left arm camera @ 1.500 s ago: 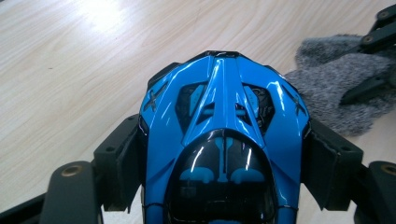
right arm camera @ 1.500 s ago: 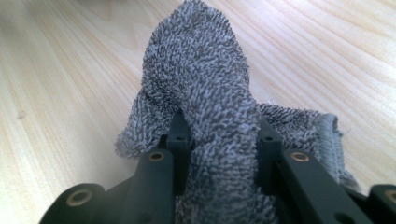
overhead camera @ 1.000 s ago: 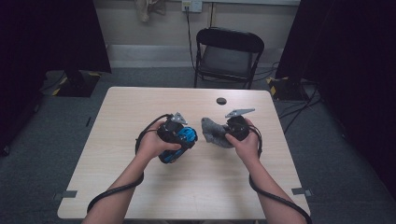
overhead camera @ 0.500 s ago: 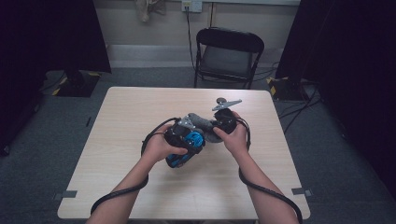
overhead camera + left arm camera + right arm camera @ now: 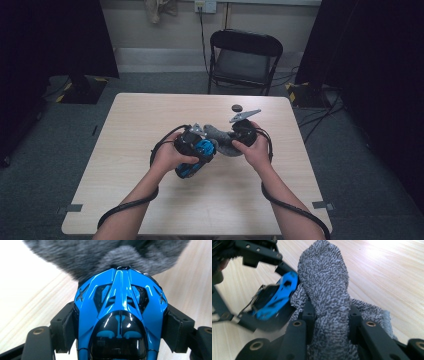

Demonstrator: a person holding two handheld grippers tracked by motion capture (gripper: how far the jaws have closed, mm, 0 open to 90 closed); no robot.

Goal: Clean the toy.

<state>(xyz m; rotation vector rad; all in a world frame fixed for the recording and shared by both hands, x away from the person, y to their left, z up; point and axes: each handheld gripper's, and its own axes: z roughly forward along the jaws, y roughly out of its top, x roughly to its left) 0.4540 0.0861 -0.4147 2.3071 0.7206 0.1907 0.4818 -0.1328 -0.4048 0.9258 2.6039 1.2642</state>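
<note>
The car (image 5: 120,315) is glossy bright blue with black windows and a small grey X on each side. The cloth (image 5: 327,290) is grey, speckled dark and light. Both tools have black jaws. The counter (image 5: 150,125) is pale wood grain.

Glossy blue-and-black plastic toy car (image 5: 119,315) touches a fuzzy grey terry cloth (image 5: 325,290), both above the desk's (image 5: 150,120) pale matt wood grain.
</note>
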